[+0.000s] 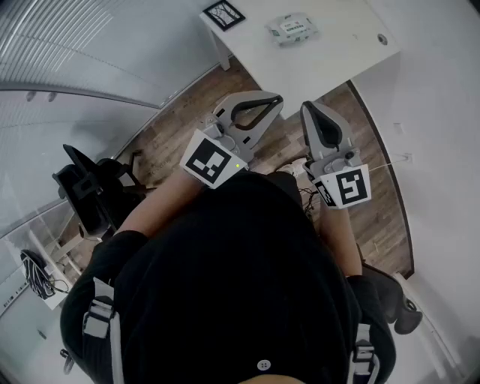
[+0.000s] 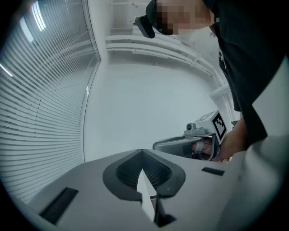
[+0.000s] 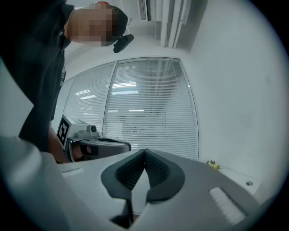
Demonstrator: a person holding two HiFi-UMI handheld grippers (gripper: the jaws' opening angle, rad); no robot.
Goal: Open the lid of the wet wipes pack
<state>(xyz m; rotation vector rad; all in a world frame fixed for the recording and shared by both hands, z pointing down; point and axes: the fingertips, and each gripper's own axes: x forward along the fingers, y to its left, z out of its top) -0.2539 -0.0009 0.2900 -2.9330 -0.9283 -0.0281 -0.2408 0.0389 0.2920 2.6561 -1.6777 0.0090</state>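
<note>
Jaws of the left hand-held gripper [image 2: 142, 153] are pressed together with nothing between them, and it is held level above the wooden floor [image 1: 180, 120], short of the white surface [image 1: 330, 67]. Well apart from it, at about twelve o'clock in the head view, the wet wipes pack [image 1: 291, 28] lies flat on that surface, with a black-and-white marker card [image 1: 223, 13] at the pack's ten o'clock. At the left tool's three o'clock, the right hand-held gripper [image 3: 145, 152] is likewise closed on nothing and held level.
</note>
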